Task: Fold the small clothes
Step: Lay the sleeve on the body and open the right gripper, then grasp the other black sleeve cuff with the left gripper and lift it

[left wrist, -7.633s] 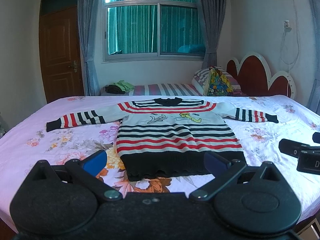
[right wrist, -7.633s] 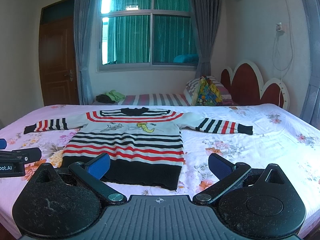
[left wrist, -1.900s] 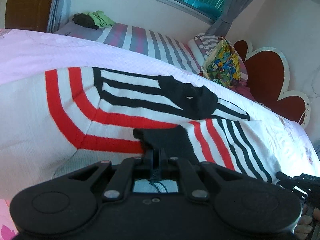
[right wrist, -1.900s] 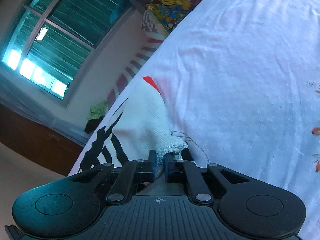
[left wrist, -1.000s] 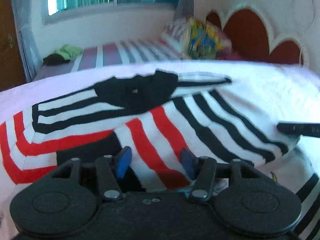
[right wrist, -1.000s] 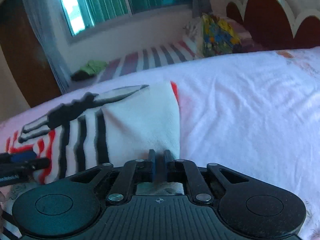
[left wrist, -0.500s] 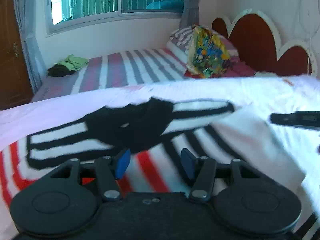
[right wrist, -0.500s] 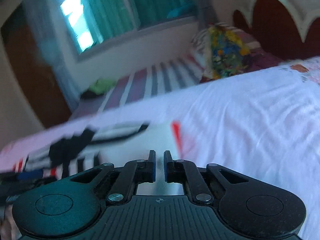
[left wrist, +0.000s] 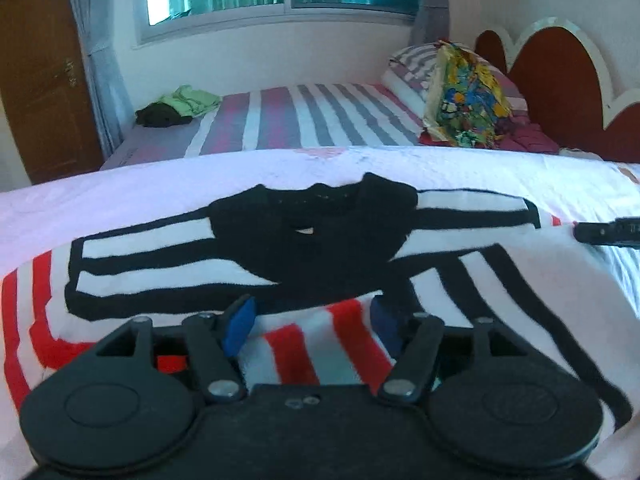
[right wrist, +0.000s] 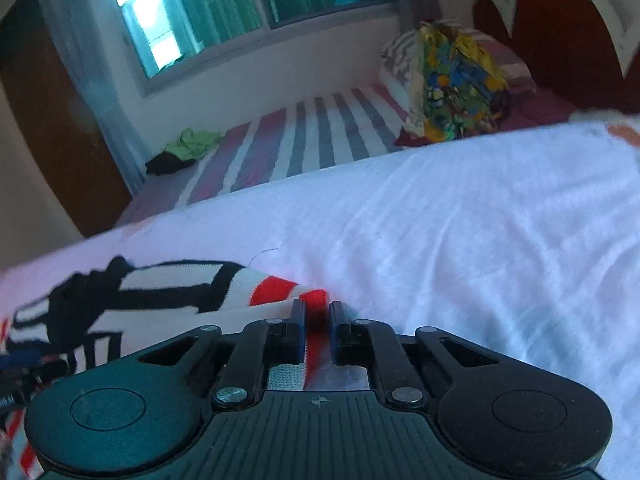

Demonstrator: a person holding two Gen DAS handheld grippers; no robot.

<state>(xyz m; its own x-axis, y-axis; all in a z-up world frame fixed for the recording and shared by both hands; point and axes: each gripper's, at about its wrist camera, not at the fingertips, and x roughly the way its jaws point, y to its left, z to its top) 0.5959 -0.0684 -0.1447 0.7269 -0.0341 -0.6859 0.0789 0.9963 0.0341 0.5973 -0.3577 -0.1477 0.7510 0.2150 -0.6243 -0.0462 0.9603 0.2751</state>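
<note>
Since a moment ago our left gripper has let go, fingers apart; our right gripper, nearly closed, pinches the sweater (smooth that sleeve flat).

Striped sweater flat on bed, black collar up, sleeve folded across

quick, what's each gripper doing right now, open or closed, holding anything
Left gripper: open, holding nothing, poised over the folded sleeve of the sweater.
Right gripper: jaws slightly parted around the sweater's edge; grip cannot be told.
</note>
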